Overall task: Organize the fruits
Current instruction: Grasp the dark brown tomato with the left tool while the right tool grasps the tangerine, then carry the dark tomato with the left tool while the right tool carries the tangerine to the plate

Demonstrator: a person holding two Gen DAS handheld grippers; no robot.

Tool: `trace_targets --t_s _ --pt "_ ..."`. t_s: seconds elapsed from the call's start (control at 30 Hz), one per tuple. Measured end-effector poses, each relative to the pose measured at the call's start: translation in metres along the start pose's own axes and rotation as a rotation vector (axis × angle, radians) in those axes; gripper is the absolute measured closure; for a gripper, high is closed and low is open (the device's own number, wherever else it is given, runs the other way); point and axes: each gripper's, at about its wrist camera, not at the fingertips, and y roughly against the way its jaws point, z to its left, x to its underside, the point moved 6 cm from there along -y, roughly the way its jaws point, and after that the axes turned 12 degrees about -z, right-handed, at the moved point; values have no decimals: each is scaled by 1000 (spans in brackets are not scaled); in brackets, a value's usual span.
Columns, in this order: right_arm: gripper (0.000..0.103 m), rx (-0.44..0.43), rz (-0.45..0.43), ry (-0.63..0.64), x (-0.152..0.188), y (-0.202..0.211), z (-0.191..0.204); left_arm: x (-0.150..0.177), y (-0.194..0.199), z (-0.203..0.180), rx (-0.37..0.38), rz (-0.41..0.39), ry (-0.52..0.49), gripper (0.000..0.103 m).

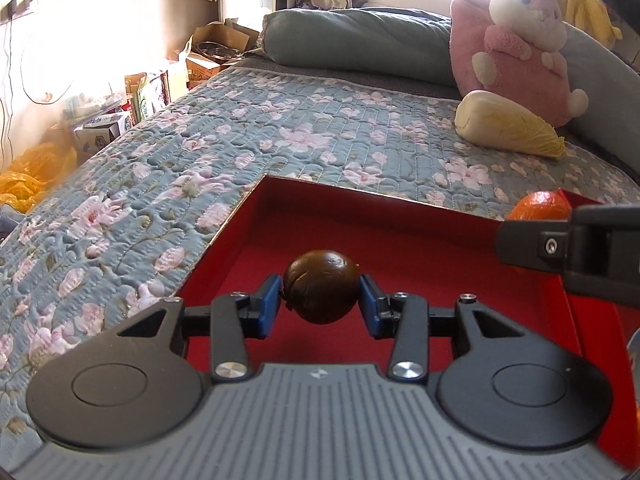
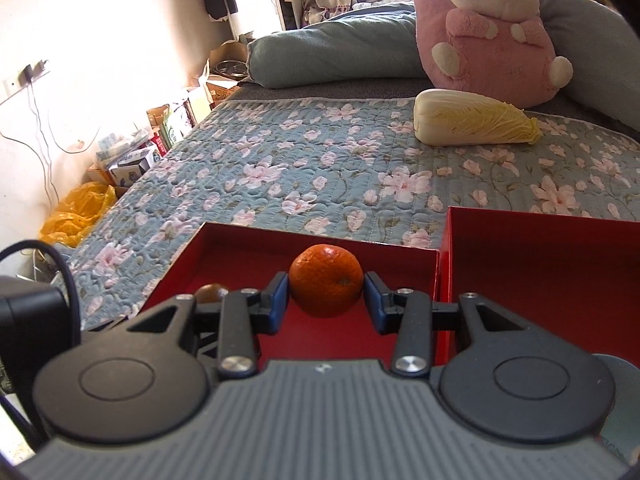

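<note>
My left gripper [image 1: 321,300] is shut on a dark brown round fruit [image 1: 321,286] and holds it above the red inside of an open red box [image 1: 256,208]. My right gripper [image 2: 326,300] is shut on an orange [image 2: 326,280] over the same red box [image 2: 240,248]. The orange [image 1: 540,206] and a right gripper finger [image 1: 532,240] show at the right edge of the left wrist view. The brown fruit [image 2: 212,293] peeks out at the left in the right wrist view. A second red box [image 2: 540,256] lies to the right.
The boxes lie on a bed with a blue floral quilt [image 2: 320,160]. A napa cabbage [image 2: 472,122], a pink plush rabbit [image 2: 488,28] and a grey-green pillow [image 2: 332,52] lie at the far end. Cardboard boxes [image 1: 208,52] and a yellow bag [image 2: 76,212] lie left of the bed.
</note>
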Motion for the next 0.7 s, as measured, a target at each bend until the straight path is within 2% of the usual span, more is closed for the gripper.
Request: trace_targets --t_s 0.2,0.47,0.6,0.7 --pt "59 -4 -40 4 -3 40 -5 -17 37 -25 53 -55 -14 55" --pt "59 41 -96 -9 -7 101 -44 -24 84 -76 147 -116 -78 55" --pt "59 95 -113 -10 -1 134 -77 -17 111 -108 241 -141 -103 55" --pt "59 157 -88 1 14 146 -109 -5 129 -134 327 -146 -132 55"
